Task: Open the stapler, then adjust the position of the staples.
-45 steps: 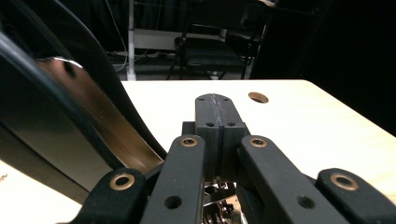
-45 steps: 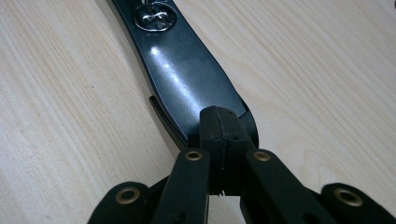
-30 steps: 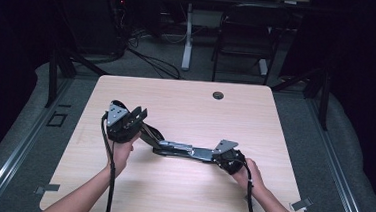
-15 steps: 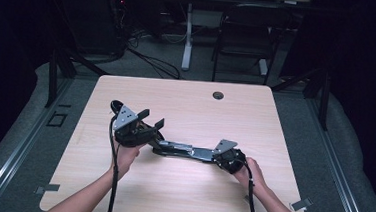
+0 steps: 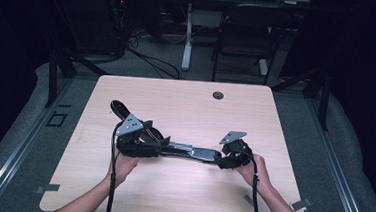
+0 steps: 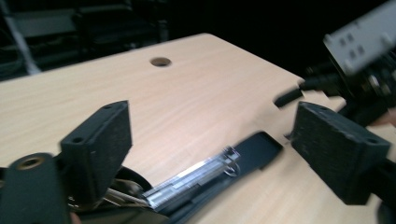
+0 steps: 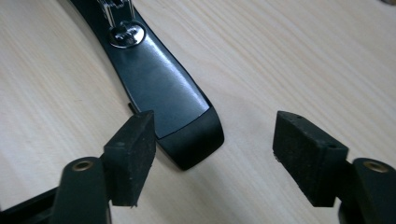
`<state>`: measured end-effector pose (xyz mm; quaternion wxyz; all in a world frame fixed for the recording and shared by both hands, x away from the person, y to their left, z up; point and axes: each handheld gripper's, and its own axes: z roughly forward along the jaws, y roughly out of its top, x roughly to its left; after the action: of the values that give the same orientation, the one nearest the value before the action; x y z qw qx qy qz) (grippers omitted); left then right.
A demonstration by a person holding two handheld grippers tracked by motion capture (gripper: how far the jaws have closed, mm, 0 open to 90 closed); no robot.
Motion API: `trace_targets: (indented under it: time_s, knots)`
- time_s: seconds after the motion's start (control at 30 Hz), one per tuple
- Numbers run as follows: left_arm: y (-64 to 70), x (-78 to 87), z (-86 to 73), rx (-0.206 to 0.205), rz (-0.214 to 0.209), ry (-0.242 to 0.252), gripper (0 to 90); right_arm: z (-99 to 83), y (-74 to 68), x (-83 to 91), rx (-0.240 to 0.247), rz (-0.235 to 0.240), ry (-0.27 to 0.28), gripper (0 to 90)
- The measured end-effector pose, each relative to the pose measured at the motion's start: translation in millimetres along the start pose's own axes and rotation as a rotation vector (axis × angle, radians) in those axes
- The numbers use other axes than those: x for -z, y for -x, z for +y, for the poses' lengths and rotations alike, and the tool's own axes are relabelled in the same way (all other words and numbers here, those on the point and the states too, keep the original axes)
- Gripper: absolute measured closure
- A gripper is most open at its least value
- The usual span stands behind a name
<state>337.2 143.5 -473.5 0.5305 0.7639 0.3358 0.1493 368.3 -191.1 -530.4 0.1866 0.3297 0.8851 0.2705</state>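
One bench of pale wood carries the whole job, and a single stapler lies on it, swung fully open into one long line across the near half. The stapler base points toward the person's right, and the top arm with the metal staple channel runs toward the left.

Progress, as a judgement: the opening step looks complete, since the two halves lie flat end to end. What remains is probably loading or closing, and neither has begun.

The left claw sits over the hinge end of the stapler. In the left gripper view its jaws stand wide apart, with the staple channel passing low between them; whether a jaw touches the stapler there is hard to tell.

The right claw is at the opposite end. Its jaws are also apart, straddling the rounded black tip of the base without clamping it.

Other items: a small cable hole near the far edge of the bench, well apart from the work. Nothing on the bench obstructs either claw.
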Motion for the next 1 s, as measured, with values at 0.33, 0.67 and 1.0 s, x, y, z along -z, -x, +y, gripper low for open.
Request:
trace_targets:
  time_s: [0.33,0.67,1.0]
  knots:
    - [2.5,5.5,-9.7,0.026,-0.070,-0.103,0.2,0.0,14.7,20.2,-0.069,0.035,0.064,15.1]
    - [-0.1,15.9,-17.2,0.071,-0.063,-0.128,0.2,-2.3,23.1,25.8,-0.083,0.024,0.019,14.2]
    - [-5.0,16.3,-21.6,0.093,-0.039,-0.181,0.2,-5.6,23.0,26.0,-0.069,0.091,-0.055,9.1]
